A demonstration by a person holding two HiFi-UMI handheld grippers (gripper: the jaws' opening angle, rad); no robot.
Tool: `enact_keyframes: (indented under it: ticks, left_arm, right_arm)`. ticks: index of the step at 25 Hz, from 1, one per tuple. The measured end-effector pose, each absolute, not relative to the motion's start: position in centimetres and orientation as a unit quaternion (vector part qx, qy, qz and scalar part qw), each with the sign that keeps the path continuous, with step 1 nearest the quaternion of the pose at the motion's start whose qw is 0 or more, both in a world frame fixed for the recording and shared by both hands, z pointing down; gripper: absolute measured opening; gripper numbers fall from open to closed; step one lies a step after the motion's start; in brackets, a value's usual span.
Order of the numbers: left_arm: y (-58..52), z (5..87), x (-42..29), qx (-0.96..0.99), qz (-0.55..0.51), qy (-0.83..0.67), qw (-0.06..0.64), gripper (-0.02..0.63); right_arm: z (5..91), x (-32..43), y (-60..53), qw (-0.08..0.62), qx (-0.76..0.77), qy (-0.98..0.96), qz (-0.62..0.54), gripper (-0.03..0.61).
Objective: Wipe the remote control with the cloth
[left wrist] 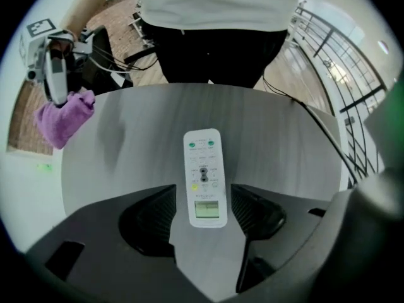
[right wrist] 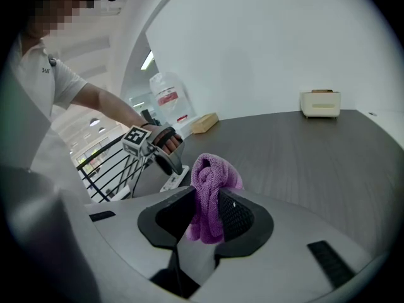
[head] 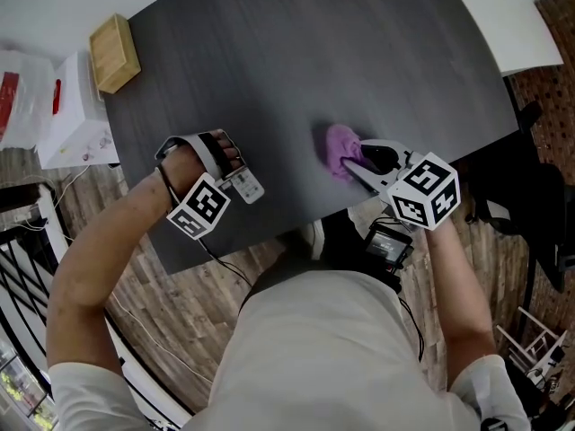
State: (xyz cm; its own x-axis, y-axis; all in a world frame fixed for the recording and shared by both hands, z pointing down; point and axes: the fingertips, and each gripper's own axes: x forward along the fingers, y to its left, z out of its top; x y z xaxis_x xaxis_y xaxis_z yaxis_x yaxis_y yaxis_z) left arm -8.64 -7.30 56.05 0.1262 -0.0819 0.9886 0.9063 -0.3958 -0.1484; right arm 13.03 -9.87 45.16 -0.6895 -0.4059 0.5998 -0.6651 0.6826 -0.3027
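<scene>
1. The remote control (left wrist: 204, 175) lies flat on the dark grey table (head: 296, 52), buttons up, near the edge closest to the person.
2. The left gripper (left wrist: 203, 214) points straight down over the remote control. Its jaws are spread, one on each long side, and a strip of table shows between each pad and the casing, so nothing is pinched.
3. The right gripper (right wrist: 208, 210) has its jaws pressed together on the purple cloth (right wrist: 211, 182). The cloth bunches up above the pads and hangs below them.
4. In the head view the cloth (head: 340, 149) sits low over the table to the right of the remote control (head: 249, 187), well apart from it. Only bare tabletop lies between the two.
5. At the far left corner of the table a wooden box (head: 114, 53) stands on the surface, well away from both grippers.
6. Just off that corner a white carton (head: 76, 115) and a plastic bag with red print (head: 18, 92) rest on a lower surface.
7. The right gripper view shows a small cream container (right wrist: 320, 103) on the far side of the table.
8. A white tabletop (head: 503, 16) adjoins the dark one at the upper right, and a black chair (head: 530, 196) stands on the wood floor beside the right arm.
9. Cables trail over the floor under the left arm, next to a black railing (head: 22, 268).
</scene>
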Motion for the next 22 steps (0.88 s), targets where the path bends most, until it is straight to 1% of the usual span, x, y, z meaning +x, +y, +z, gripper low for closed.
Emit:
enact_keyframes:
  ticks: [2,4,5,8,9,11,15,22]
  left_arm:
    - [-8.1,54.9,-8.9,-0.642,-0.577,-0.291,0.413,0.250]
    - [-8.6,53.9,-9.7,-0.688,-0.587,-0.227,0.363,0.249]
    - [-8.6,53.7,-10.2,-0.716,-0.591,-0.187,0.321,0.250]
    - [-7.7,54.4,-11.9,-0.790,-0.588,-0.064,0.159,0.247]
    - [-7.3,55.1,-12.5,-0.800,-0.587,-0.037,0.117,0.244]
    - [-6.5,56.6,-13.4,-0.804,-0.591,-0.007,0.070,0.196]
    - [-6.5,57.7,-12.9,-0.808,-0.586,0.011,0.052,0.189]
    - [-6.5,57.9,-12.5,-0.803,-0.593,-0.012,0.068,0.189]
  right_arm:
    - [45.0,12.8,-10.2,0.251,0.303,-0.883,0.255,0.114]
    - [44.8,12.5,-10.3,0.252,0.303,-0.884,0.251,0.114]
    - [44.8,12.5,-10.2,0.252,0.304,-0.884,0.249,0.114]
    - [44.6,12.3,-9.9,0.253,0.304,-0.885,0.247,0.114]
    - [44.6,12.3,-9.8,0.254,0.303,-0.885,0.246,0.114]
    - [44.6,12.3,-9.6,0.259,0.302,-0.884,0.246,0.114]
    - [44.8,12.4,-8.9,0.268,0.306,-0.880,0.247,0.114]
    - [44.9,13.2,-7.5,0.279,0.312,-0.875,0.243,0.114]
